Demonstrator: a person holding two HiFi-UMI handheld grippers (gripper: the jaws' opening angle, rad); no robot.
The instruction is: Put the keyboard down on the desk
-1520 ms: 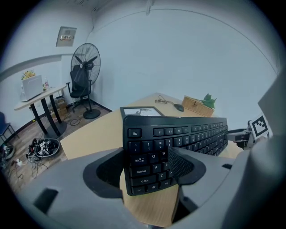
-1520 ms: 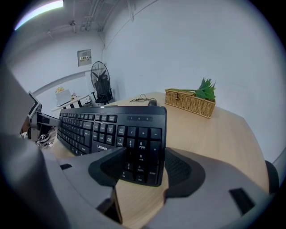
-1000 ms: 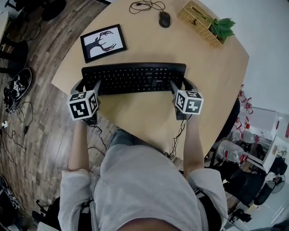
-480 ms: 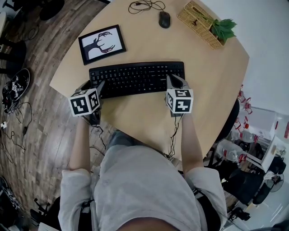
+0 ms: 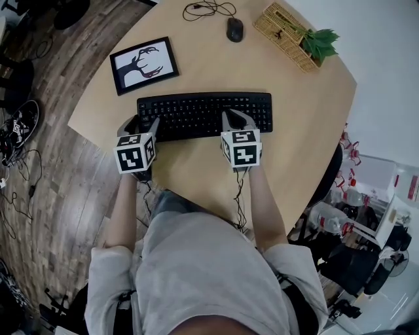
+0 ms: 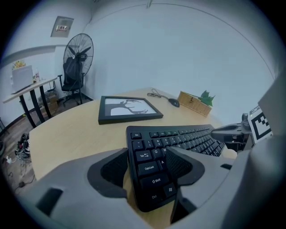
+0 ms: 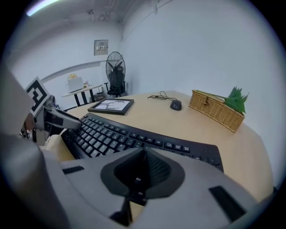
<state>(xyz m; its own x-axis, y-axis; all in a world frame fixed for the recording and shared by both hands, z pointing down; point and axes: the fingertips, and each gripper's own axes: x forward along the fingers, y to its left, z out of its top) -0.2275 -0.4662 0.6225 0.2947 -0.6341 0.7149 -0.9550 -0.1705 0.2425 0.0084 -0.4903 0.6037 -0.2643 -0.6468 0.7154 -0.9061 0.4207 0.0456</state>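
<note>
The desk (image 5: 308, 118) is bare to the right of the keyboard (image 5: 196, 112), out to its edge, and along a strip in front of it. Behind the keyboard, a clear band runs up to the mouse (image 5: 235, 29) and its coiled cable (image 5: 206, 9). The framed picture (image 5: 144, 64) blocks the rear left. The wicker basket (image 5: 285, 29) with its plant (image 5: 321, 42) blocks the rear right.

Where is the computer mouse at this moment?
In the head view, the mouse lies at top centre, between a coiled cable and the wicker basket.
</note>
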